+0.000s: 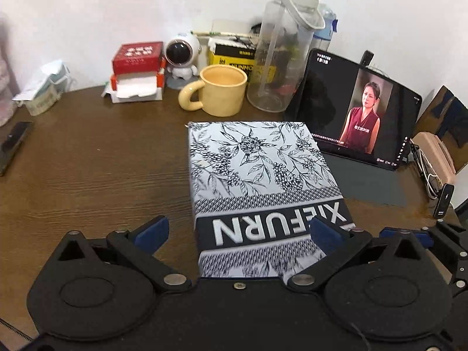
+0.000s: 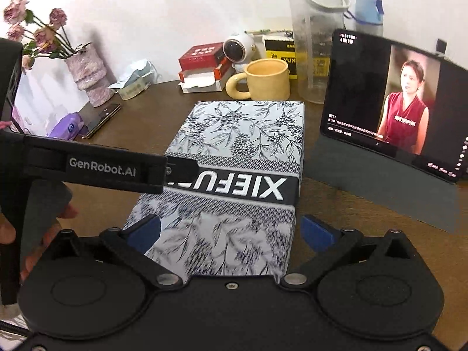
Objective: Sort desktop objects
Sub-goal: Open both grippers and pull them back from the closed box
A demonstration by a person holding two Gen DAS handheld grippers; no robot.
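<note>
A long box (image 1: pixel 257 175) with a black-and-white leaf print and a dark "XIEFURN" band lies on the brown wooden desk (image 1: pixel 102 169). My left gripper (image 1: pixel 238 235) is open at the box's near end: its right blue pad (image 1: pixel 324 238) overlaps the box's near right corner, and its left pad sits over bare desk. In the right wrist view the same box (image 2: pixel 248 152) runs away from me. My right gripper (image 2: pixel 231 232) is open and straddles its near end, one blue pad (image 2: pixel 317 234) close to each side. The left gripper's black body (image 2: pixel 102 169) crosses the box from the left.
Behind the box stand a yellow mug (image 1: pixel 219 90), a clear pitcher (image 1: pixel 280 58), an astronaut figure (image 1: pixel 181 55) and a red tissue box (image 1: pixel 137 70). A tablet (image 1: pixel 356 111) playing video leans at the right. A phone (image 2: pixel 102 120), purple pack (image 2: pixel 68 125) and flower vase (image 2: pixel 87 73) stand left.
</note>
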